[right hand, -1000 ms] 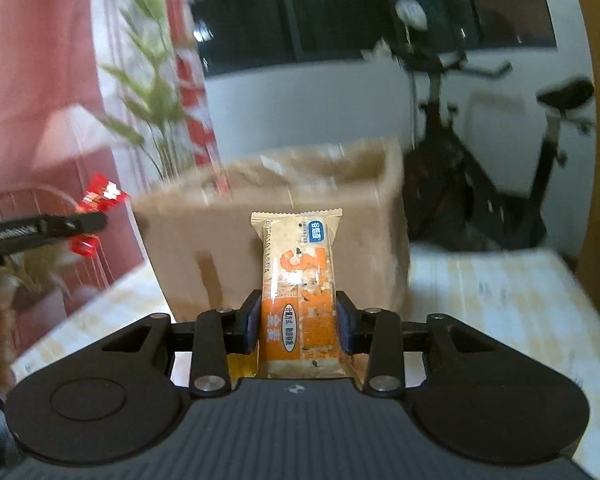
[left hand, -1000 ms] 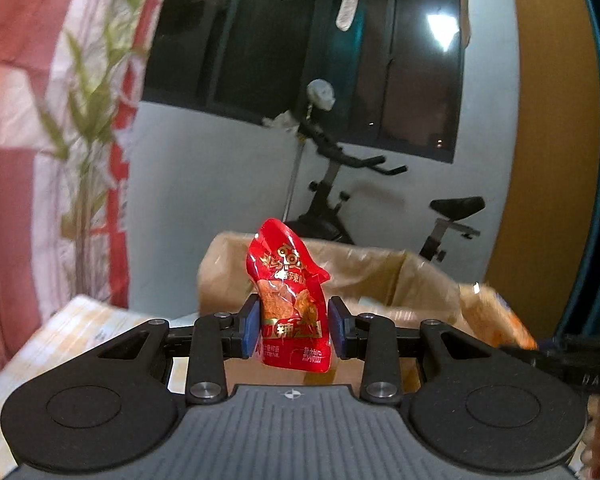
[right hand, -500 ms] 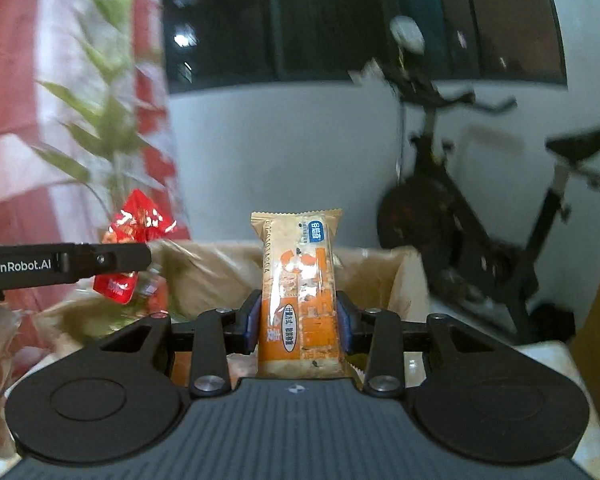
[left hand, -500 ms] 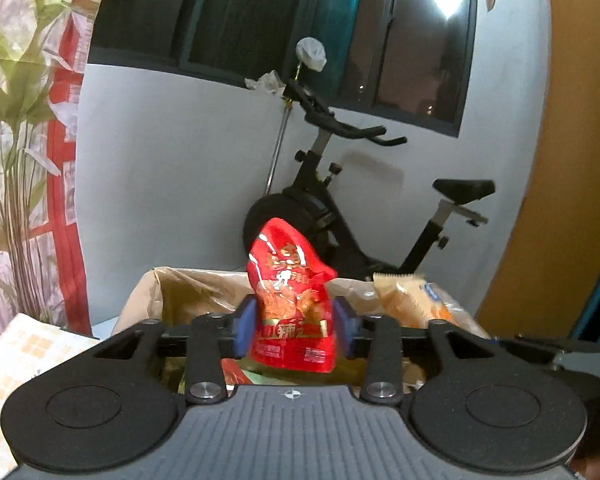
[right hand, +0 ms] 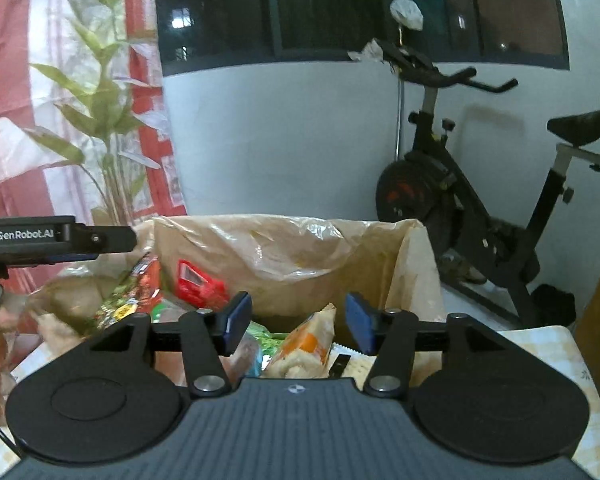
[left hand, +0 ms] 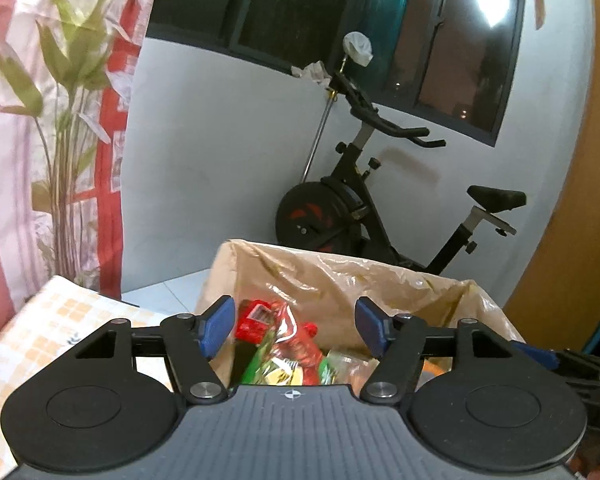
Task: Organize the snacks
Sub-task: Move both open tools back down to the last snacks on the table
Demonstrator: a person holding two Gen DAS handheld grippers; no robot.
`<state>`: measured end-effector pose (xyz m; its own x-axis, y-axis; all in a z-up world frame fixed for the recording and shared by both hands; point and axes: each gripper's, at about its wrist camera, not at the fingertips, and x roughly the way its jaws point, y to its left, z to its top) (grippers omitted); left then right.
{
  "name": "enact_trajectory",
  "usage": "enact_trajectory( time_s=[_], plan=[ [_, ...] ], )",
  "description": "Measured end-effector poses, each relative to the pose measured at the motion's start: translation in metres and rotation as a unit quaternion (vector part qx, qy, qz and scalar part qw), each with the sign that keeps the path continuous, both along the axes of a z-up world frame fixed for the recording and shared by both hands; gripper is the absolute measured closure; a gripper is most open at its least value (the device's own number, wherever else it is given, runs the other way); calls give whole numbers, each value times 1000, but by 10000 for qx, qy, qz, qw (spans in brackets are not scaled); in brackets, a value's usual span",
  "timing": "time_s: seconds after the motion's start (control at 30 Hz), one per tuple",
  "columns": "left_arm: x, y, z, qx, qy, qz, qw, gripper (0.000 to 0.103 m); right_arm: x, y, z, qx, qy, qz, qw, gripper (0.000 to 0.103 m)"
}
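Note:
A cardboard box lined with a brown plastic bag [left hand: 340, 276] stands on the table and holds several snack packets. My left gripper [left hand: 296, 326] is open and empty above the box's near left part. Below it lies the red snack pouch [left hand: 296, 344] among the other packets. My right gripper [right hand: 298, 322] is open and empty above the same box [right hand: 284, 248]. The orange snack bar [right hand: 308, 340] lies tilted in the box just below its jaws. The left gripper's body [right hand: 56, 236] shows at the left edge of the right wrist view.
A black exercise bike [left hand: 384, 208] stands behind the box against a pale wall [left hand: 220, 168]. A red and white curtain with leaf print [left hand: 52, 120] hangs at the left. The table has a checked yellow cloth [left hand: 56, 328]. An orange panel [left hand: 572, 200] is at the right.
Both grippers have opened over the box. The red pouch has dropped from the left gripper and the orange bar from the right gripper into the box.

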<state>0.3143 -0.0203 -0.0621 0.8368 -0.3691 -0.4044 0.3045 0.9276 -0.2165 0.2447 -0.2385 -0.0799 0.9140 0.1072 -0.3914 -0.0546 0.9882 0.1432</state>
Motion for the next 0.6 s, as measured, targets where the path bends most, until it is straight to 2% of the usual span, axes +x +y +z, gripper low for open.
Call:
enact_trajectory(
  time_s=[0.13,0.27,0.43,0.6],
  plan=[
    [-27,14,3,-6,44,-161,9999,34,-31,0,-1,-11,-194,-70,9998,47],
    [-59,28,-6,-327,299,-356,9984,34,-65,5,-3,-112,-469,-174,9987,47],
    [-90,33,-29,-355,532,-327,9974,35,-99,15,-10,-190,-636,-213,9976,47],
    [-99,28,-71,-129,955,-284,9949,35,-120,26,-30,-143,-568,-124,9982,47]
  ],
)
